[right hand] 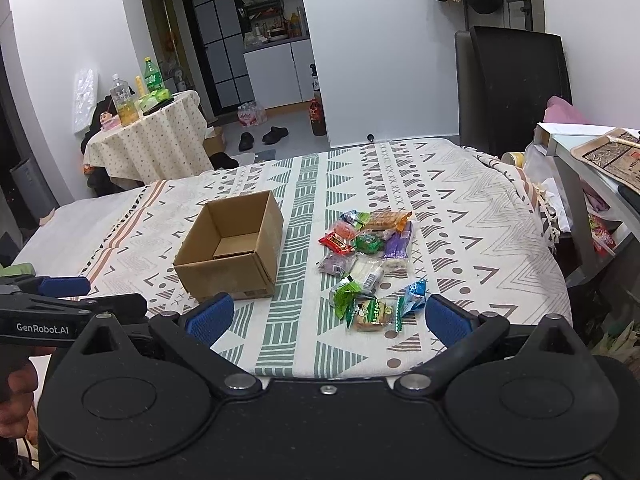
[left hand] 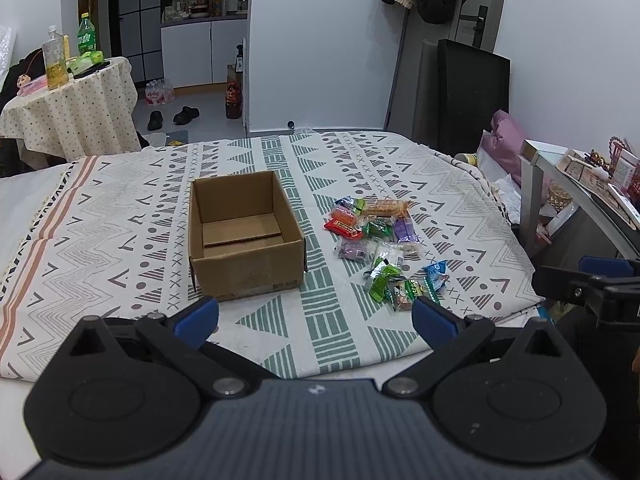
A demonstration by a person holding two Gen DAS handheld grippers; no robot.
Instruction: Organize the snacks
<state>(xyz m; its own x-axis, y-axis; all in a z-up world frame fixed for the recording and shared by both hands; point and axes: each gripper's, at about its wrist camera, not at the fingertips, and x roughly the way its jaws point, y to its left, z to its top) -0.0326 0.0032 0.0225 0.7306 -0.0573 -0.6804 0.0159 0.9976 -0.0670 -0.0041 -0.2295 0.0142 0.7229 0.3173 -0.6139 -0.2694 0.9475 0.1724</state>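
An open brown cardboard box [left hand: 244,236] [right hand: 230,246] stands empty on the patterned cloth. To its right lies a loose pile of several wrapped snacks [left hand: 380,240] [right hand: 370,260], among them a red bar [left hand: 343,227], a purple pack [right hand: 397,245] and a green packet [right hand: 345,296]. My left gripper [left hand: 316,318] is open, low over the cloth's near edge, in front of the box. My right gripper [right hand: 326,316] is open too, just short of the nearest snacks, nothing between its fingers. Each gripper shows at the edge of the other's view.
The cloth covers a bed [left hand: 100,216]. A grey side table [left hand: 560,176] with trays stands at the right. A round table with bottles [left hand: 68,92] is at the back left, shoes [right hand: 264,138] on the floor beyond. A hand [right hand: 16,392] holds the left gripper.
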